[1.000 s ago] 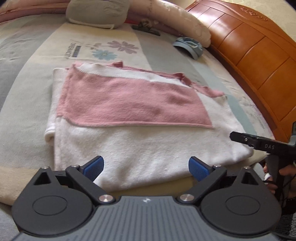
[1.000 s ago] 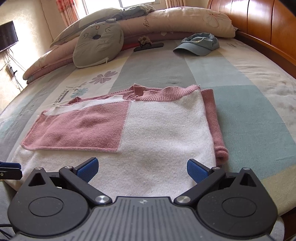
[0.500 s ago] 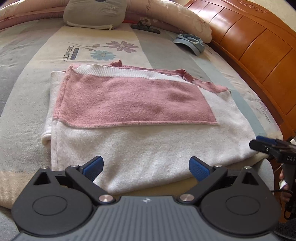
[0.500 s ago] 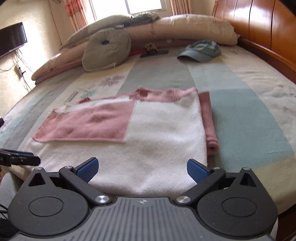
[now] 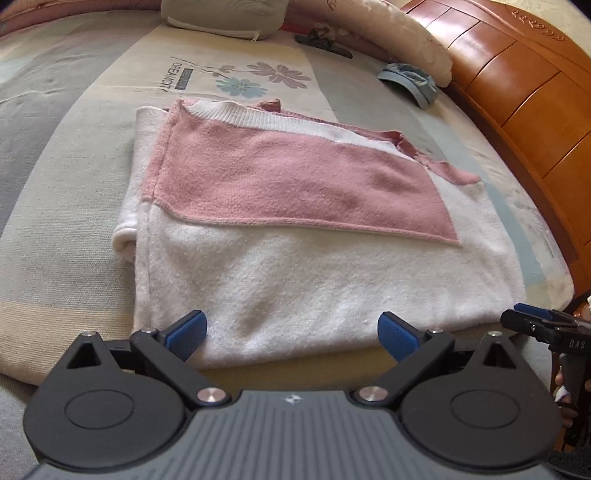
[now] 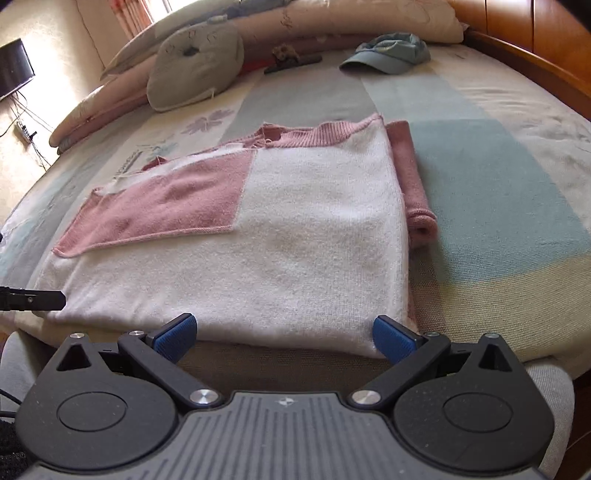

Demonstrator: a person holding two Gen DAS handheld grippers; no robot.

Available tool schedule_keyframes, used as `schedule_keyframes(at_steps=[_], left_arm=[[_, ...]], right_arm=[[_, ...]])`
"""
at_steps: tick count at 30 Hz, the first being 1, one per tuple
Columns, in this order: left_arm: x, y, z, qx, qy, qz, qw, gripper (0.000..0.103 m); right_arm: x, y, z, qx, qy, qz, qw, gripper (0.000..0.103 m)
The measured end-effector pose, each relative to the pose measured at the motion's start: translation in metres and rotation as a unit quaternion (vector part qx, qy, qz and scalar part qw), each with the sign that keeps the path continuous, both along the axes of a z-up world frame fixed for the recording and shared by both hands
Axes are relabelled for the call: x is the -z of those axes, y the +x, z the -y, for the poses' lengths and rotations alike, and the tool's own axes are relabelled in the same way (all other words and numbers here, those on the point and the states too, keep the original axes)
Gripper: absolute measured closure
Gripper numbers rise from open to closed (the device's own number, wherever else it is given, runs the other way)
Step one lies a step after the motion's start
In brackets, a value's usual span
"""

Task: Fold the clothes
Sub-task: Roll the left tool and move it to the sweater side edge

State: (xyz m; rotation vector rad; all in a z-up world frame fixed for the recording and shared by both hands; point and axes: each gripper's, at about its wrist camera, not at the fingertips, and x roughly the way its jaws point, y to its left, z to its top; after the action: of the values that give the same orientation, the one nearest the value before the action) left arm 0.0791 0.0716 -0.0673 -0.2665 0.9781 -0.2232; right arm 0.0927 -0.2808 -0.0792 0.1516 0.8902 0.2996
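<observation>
while sweater (image 5: 295,280) lies just beyond both grippers, left (image 5: 291,334) and right (image 6: 282,334) fingers spread apart

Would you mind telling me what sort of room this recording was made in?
Most likely a bedroom: the sweater lies on a wide bed with a wooden headboard, pillows stacked along the far side, and a television on the wall.

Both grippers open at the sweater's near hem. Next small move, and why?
Probably ease both forward and shut on the near hem. The left gripper and right gripper are open and empty, level with the white edge of the sweater, which lies flat on the bed, sleeves already tucked in. Lifting that hem away would make the next fold.
</observation>
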Motion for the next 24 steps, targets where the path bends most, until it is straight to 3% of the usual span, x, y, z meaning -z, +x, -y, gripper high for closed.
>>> schedule_keyframes(at_steps=[7,14,17,22,24], left_arm=[[-0.038,0.025,-0.024,0.012,-0.01,0.075,0.9971,0.004],[-0.027,0.067,-0.081,-0.042,-0.045,0.028,0.9977,0.004],[-0.016,0.079,-0.105,-0.061,-0.068,0.003,0.9958,0.004],[0.014,0.087,-0.127,-0.056,-0.161,-0.049,0.9843,0.004],[0.02,0.089,-0.13,-0.042,-0.178,-0.054,0.9816,0.004]], right_arm=[[-0.022,0.006,-0.009,-0.005,0.023,0.038,0.999,0.0],[-0.028,0.015,-0.022,-0.015,0.09,0.029,0.995,0.0],[-0.031,0.018,-0.027,-0.02,0.085,0.032,0.996,0.0],[-0.029,0.024,-0.032,-0.02,0.077,0.024,0.997,0.0],[-0.028,0.027,-0.034,-0.022,0.082,0.021,0.996,0.0]])
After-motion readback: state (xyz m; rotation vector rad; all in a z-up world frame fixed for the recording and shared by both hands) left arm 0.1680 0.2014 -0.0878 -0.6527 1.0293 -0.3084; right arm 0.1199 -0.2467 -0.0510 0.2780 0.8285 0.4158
